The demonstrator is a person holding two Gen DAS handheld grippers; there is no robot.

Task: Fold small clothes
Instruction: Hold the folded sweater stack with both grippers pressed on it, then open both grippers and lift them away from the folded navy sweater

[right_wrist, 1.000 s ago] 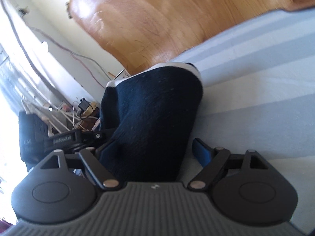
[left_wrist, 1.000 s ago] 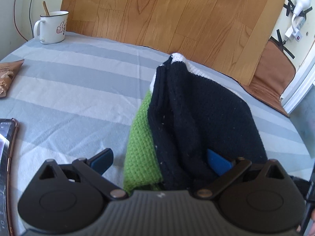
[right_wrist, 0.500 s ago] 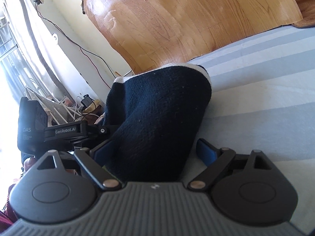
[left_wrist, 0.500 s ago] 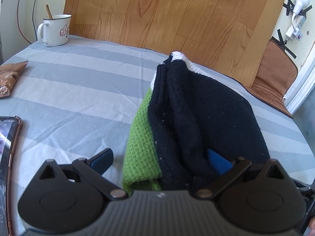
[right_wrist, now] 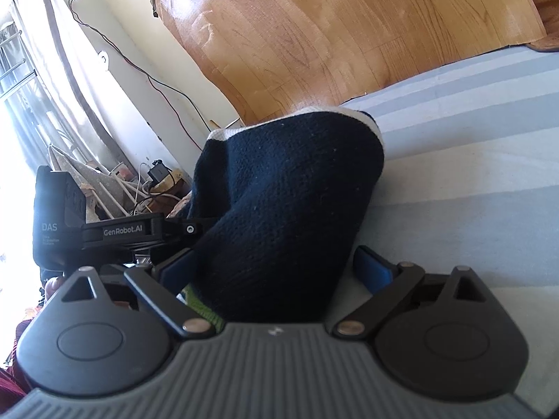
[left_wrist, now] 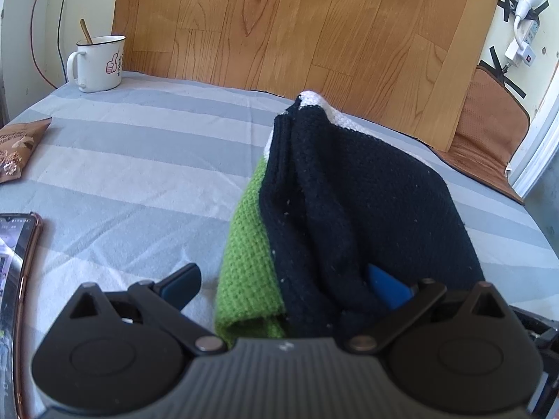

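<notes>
A small knitted garment (left_wrist: 353,216), navy with a green panel and a white edge, lies bunched on the striped grey bedsheet (left_wrist: 139,160). In the left wrist view my left gripper (left_wrist: 286,282) has its jaws wide apart with the garment's near end lying between them. In the right wrist view the same garment (right_wrist: 290,202) lies between the wide-apart jaws of my right gripper (right_wrist: 276,269). The left gripper's body (right_wrist: 115,234) shows at the left of that view. No pad presses the cloth.
A white enamel mug (left_wrist: 99,63) with a spoon stands at the far left corner. A brown snack packet (left_wrist: 17,150) and a phone (left_wrist: 17,279) lie at the left. A wooden board (left_wrist: 297,31) backs the bed. A brown cushion (left_wrist: 489,125) sits at the right.
Both cameras have shifted slightly; the right view has tilted back towards level. The garment keeps its shape and both grippers stay open around it.
</notes>
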